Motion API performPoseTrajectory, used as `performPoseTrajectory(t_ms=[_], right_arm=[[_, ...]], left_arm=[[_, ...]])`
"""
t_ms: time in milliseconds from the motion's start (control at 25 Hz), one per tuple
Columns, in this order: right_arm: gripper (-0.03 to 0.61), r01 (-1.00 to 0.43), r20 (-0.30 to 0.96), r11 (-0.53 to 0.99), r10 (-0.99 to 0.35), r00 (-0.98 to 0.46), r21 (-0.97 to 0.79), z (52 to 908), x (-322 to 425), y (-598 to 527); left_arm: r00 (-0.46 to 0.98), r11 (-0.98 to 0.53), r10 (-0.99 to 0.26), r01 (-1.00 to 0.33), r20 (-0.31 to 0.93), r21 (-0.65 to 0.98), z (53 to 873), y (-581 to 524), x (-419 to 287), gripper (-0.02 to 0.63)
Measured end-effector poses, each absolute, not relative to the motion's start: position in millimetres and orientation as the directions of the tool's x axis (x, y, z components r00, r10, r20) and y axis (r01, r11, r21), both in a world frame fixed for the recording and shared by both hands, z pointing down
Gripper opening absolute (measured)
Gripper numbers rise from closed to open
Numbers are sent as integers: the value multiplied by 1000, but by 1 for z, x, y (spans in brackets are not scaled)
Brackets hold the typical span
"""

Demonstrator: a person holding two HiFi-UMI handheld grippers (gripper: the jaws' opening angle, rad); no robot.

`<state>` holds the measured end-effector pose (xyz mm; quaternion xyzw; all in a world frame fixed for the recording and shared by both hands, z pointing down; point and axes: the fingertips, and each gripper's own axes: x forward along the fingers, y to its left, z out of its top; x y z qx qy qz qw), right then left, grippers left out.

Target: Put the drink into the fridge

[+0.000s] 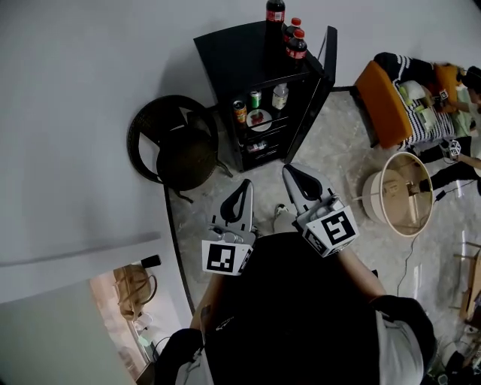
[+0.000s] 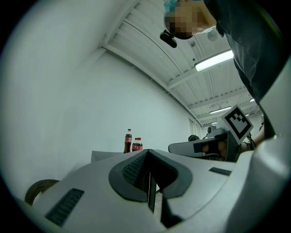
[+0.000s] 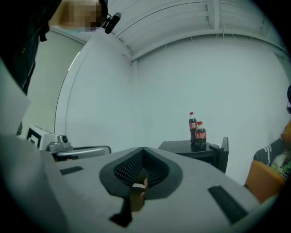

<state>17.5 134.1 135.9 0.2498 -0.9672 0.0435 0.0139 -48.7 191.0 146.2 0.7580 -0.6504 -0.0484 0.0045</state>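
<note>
Matt black fridge (image 1: 234,51) — glossy plastic bottles (image 1: 297,45), woven chair (image 1: 179,150).

Black top (image 1: 301,301), grey hand-held grippers (image 1: 244,184) (image 1: 290,171), marker cubes (image 1: 225,257) (image 1: 334,229)

Bare floor (image 1: 263,182) lies before us up to the open fridge (image 1: 233,49); a wicker chair (image 1: 176,143) crowds its left.

Tallest bottle (image 1: 275,13) on the fridge (image 1: 240,53): top cut off by the head view's upper edge. Lower fridge shelves (image 1: 259,147): dark, contents not identifiable. Cans (image 1: 240,111) on the upper shelf: labels too small to read. Seated person (image 1: 421,83) at right: cut off by the edge. Left gripper view: left tongs (image 2: 148,152) hide the fridge below its top.
</note>
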Motion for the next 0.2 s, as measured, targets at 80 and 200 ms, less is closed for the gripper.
performPoseTrajectory(t_ms=[80,200], right_arm=[[14,-483,59,872,-480,-876,-83,139,19,135],[14,-478,71,874,-474,-878,-83,144,22,138]], left_arm=[[145,-149,-988,-986,-57,78,150,194,-46,9],[137,-142,-989,-985,-49,102,155,199,-41,9]])
